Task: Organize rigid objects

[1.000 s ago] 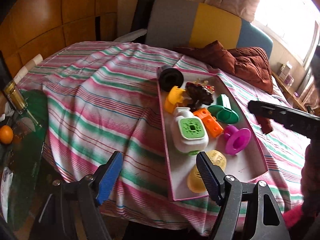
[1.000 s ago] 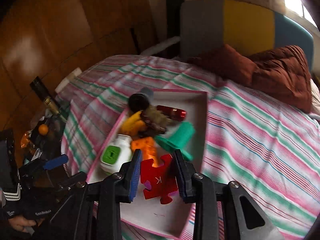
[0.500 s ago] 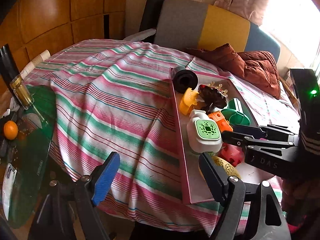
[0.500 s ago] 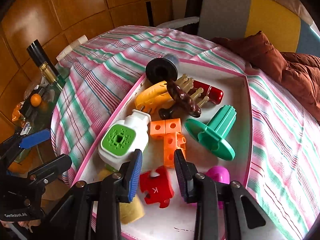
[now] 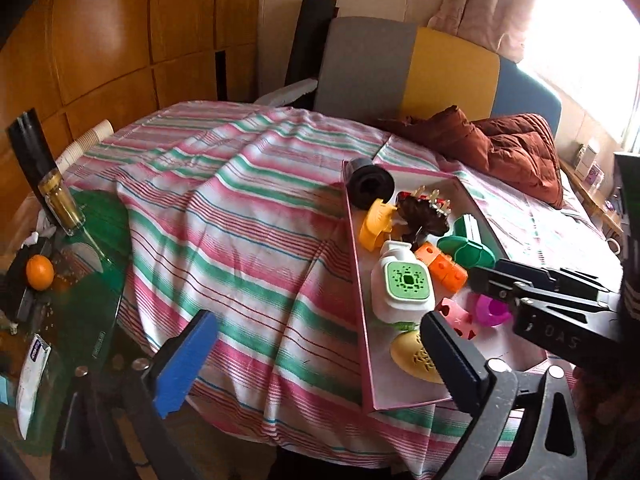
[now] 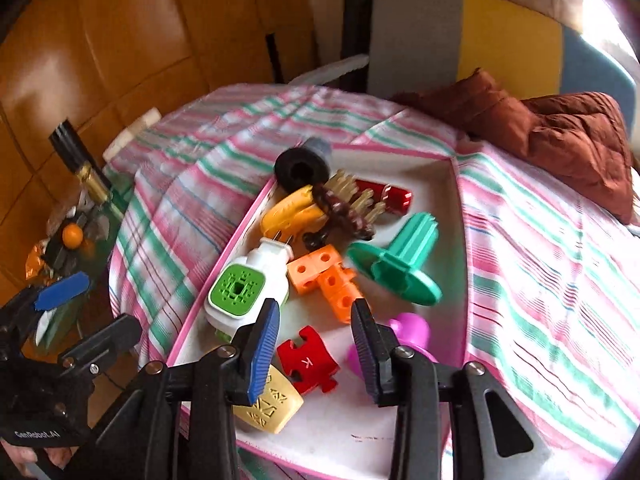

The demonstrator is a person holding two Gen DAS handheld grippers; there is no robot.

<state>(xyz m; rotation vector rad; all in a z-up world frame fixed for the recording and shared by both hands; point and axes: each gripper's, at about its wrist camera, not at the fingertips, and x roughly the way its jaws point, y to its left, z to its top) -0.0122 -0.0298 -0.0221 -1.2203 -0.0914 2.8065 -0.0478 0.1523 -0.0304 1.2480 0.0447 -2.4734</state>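
A pink-rimmed white tray (image 6: pixel 224 268) lies on the striped tablecloth (image 5: pixel 224 216) and holds several toys. A red puzzle piece (image 6: pixel 307 361) lies flat on the tray floor near its front. My right gripper (image 6: pixel 314 320) hovers just above that piece with its jaws opening; the pads do not touch it. Around it lie a white and green plug-in (image 6: pixel 244 292), orange blocks (image 6: pixel 324 276), a green peg (image 6: pixel 400 268), a magenta piece (image 6: pixel 408 332) and a yellow piece (image 6: pixel 272 404). My left gripper (image 5: pixel 318 320) hangs over the table's front edge left of the tray, its jaws opening wide around nothing.
A black cylinder (image 6: pixel 300 168), a yellow clip (image 6: pixel 292 212) and a red tube (image 6: pixel 388 196) fill the tray's far end. A brown quilted jacket (image 5: pixel 500 152) lies behind it. A green glass side table (image 5: pixel 92 264) at left holds a bottle (image 5: pixel 60 200) and an orange (image 5: pixel 40 272).
My right gripper came down over the tray and let go of the red puzzle piece, which now lies on the tray floor. My left gripper's jaws spread wider.
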